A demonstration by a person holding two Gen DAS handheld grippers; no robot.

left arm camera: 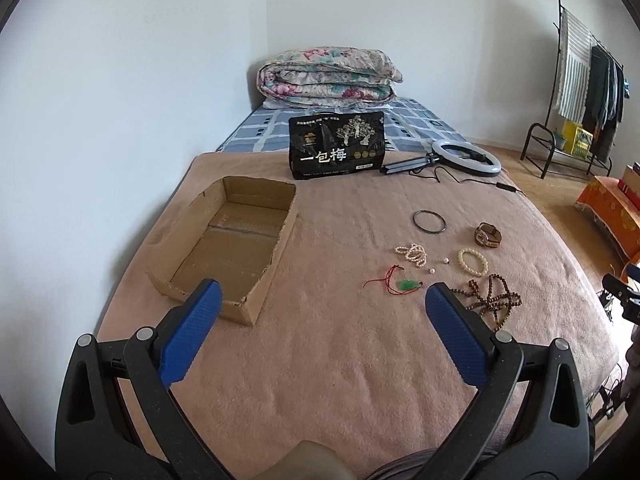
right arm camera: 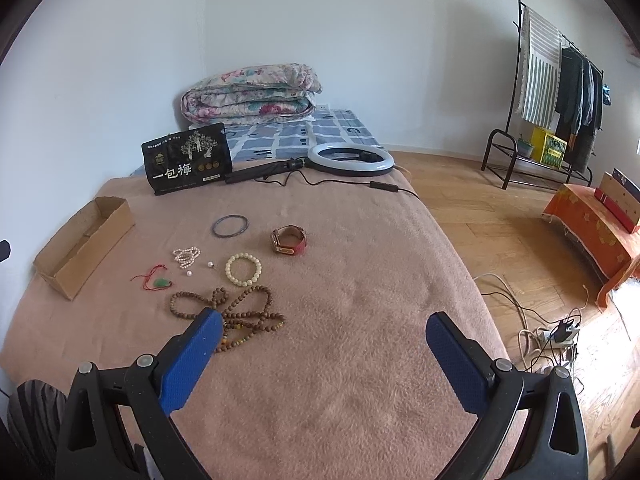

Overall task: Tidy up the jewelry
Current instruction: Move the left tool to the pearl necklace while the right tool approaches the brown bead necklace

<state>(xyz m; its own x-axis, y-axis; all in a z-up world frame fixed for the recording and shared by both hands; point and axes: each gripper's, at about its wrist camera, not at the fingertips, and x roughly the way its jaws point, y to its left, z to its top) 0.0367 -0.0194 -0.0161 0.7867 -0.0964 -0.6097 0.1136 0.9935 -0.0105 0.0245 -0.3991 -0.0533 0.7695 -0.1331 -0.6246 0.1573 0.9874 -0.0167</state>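
Jewelry lies on a tan blanket [left arm camera: 340,360]: a dark bangle [left arm camera: 429,221], a watch with a brown and red strap [left arm camera: 487,235], a white pearl string [left arm camera: 412,254], a cream bead bracelet [left arm camera: 472,262], a green pendant on a red cord [left arm camera: 408,285] and long brown prayer beads [left arm camera: 490,300]. An open, empty cardboard box [left arm camera: 228,248] sits to their left. My left gripper [left arm camera: 322,300] is open above the blanket between box and jewelry. My right gripper [right arm camera: 324,330] is open, its left finger [right arm camera: 192,360] over the brown beads [right arm camera: 240,312]. The bangle [right arm camera: 230,226], watch [right arm camera: 289,240] and box [right arm camera: 80,248] also show there.
A black snack bag [left arm camera: 337,150] and a ring light [left arm camera: 466,158] with its cable lie at the blanket's far edge. A folded floral quilt [left arm camera: 328,78] sits behind. A clothes rack [right arm camera: 556,92], an orange-covered bench [right arm camera: 592,232] and floor cables [right arm camera: 552,336] are to the right.
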